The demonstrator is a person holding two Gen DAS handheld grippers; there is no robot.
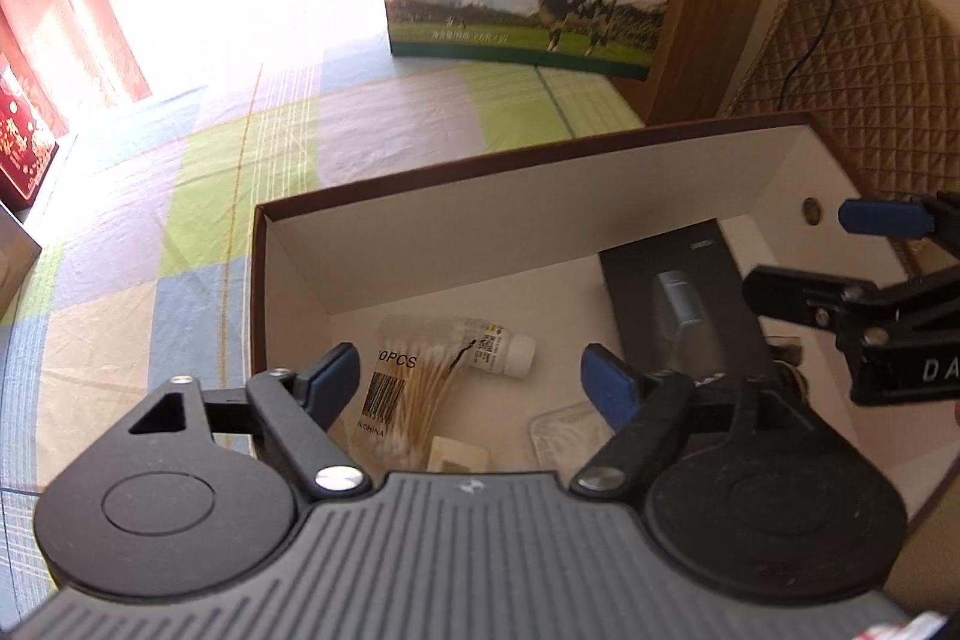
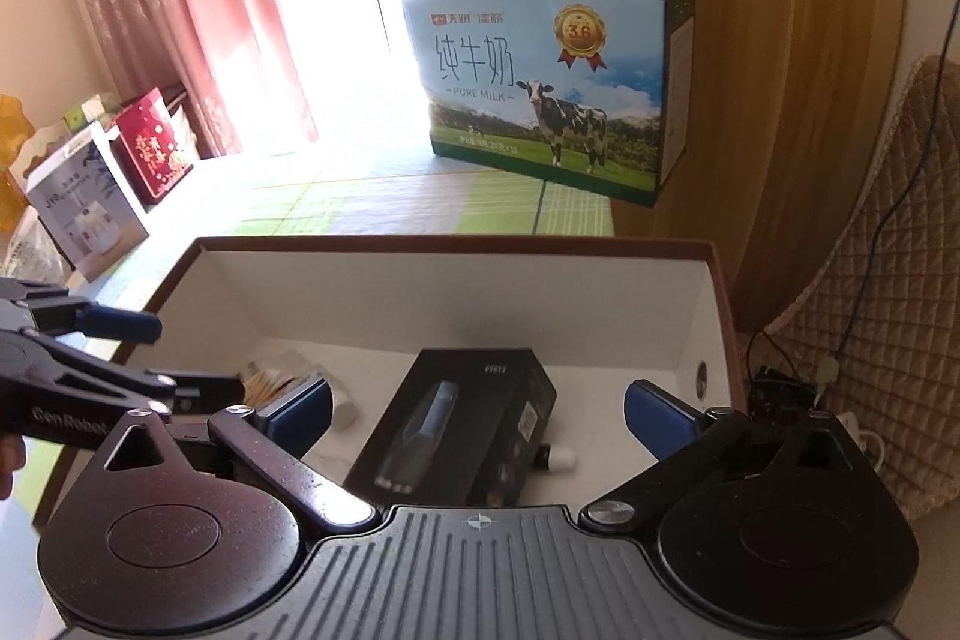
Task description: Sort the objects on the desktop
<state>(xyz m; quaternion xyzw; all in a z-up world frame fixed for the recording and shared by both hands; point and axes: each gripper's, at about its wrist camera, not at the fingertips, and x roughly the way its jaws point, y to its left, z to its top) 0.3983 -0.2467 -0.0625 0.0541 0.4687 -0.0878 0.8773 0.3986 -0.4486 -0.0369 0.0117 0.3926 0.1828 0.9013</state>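
the left gripper (image 1: pixel 474 379), black with blue pads, hung over the near left part of an open brown cardboard box with white inner walls (image 1: pixel 540 196), its jaws spread apart with nothing between them. below it on the box floor lay a clear packet of wooden-stemmed cotton swabs (image 1: pixel 408 394), touching a small clear bottle with a white cap (image 1: pixel 501 349) lying on its side. near these sat a small cream-coloured square piece (image 1: pixel 457 454) and a pale crinkled flat packet (image 1: pixel 567 436).

the right gripper (image 2: pixel 477 415), of the same make, pointed down over the right half of the box (image 2: pixel 456 280) with its jaws released wide and empty. under it a black rectangular carton printed with a grey device (image 2: pixel 456 430) rested on the box floor, tilted, with a small white-capped item (image 2: pixel 555 457) just beside it.

the box stood on a checked green, blue and cream tablecloth (image 1: pixel 240 196). a blue pure milk carton with a cow picture (image 2: pixel 546 94) stood farther back by the wooden wall (image 2: pixel 780 70).
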